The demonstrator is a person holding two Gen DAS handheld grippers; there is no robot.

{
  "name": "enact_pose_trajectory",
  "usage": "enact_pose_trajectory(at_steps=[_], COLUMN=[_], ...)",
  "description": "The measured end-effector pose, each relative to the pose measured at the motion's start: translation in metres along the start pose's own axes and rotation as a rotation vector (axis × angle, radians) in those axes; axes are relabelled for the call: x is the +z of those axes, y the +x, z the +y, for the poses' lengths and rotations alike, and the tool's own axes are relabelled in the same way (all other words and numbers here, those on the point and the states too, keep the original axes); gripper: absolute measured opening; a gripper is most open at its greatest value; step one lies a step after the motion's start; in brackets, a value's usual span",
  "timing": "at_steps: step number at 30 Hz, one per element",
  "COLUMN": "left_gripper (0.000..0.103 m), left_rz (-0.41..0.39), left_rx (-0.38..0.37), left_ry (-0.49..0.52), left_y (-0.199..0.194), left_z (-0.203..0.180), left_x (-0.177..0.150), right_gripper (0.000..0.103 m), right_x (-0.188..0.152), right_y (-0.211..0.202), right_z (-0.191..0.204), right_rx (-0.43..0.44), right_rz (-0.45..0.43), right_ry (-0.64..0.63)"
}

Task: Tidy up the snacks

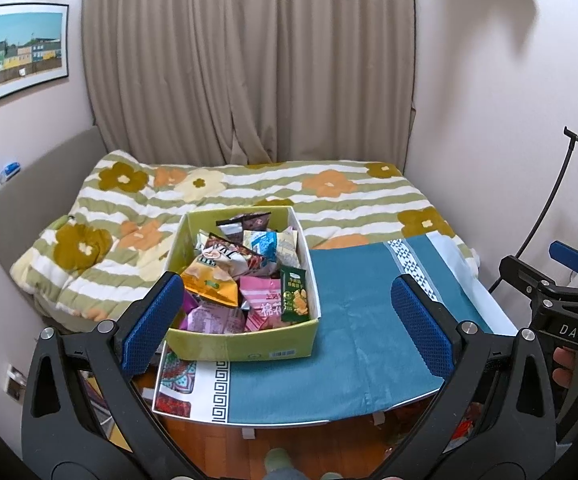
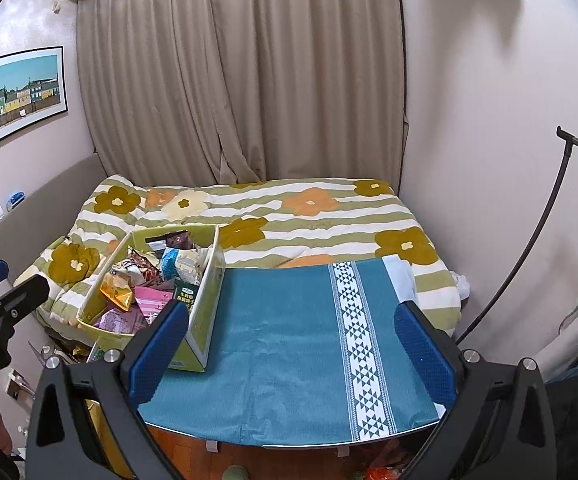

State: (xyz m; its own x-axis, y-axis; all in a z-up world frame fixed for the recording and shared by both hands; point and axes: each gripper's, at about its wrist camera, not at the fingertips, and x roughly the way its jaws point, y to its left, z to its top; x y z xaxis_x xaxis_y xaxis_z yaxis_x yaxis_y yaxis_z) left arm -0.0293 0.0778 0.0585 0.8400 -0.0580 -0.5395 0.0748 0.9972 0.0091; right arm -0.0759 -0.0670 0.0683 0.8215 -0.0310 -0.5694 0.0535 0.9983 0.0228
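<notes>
Snacks [image 1: 245,280] sit piled in the yellow-green box [image 1: 245,350] at the left end of your counter [image 1: 329,364], on the teal cloth [image 2: 281,360]. Your left tongs [image 1: 287,324] and right tongs [image 2: 293,354] are both spread wide, gripping nothing. Bed [image 2: 289,216] looks to butt against the counter's far edge.

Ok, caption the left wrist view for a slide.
Open left gripper hovers before a yellow-green snack box on the teal tablecloth.
</notes>
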Motion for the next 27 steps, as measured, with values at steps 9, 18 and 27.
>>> enact_pose_trajectory(at_steps=[9,18,27], left_gripper=[0.102,0.102,0.102], left_rz=[-0.004,0.01,0.009], left_rx=[0.005,0.013,0.044], left_ry=[0.001,-0.005,-0.032], left_y=[-0.001,0.001,-0.001], left_z=[0.001,0.006,0.012], left_x=[0.001,0.001,0.001], right_gripper=[0.102,0.102,0.102], right_x=[0.0,0.0,0.004], right_y=[0.0,0.001,0.001], right_z=[0.0,0.0,0.003], right_rx=[-0.001,0.001,-0.002], right_rz=[0.001,0.002,0.0], right_ry=[0.0,0.0,-0.001])
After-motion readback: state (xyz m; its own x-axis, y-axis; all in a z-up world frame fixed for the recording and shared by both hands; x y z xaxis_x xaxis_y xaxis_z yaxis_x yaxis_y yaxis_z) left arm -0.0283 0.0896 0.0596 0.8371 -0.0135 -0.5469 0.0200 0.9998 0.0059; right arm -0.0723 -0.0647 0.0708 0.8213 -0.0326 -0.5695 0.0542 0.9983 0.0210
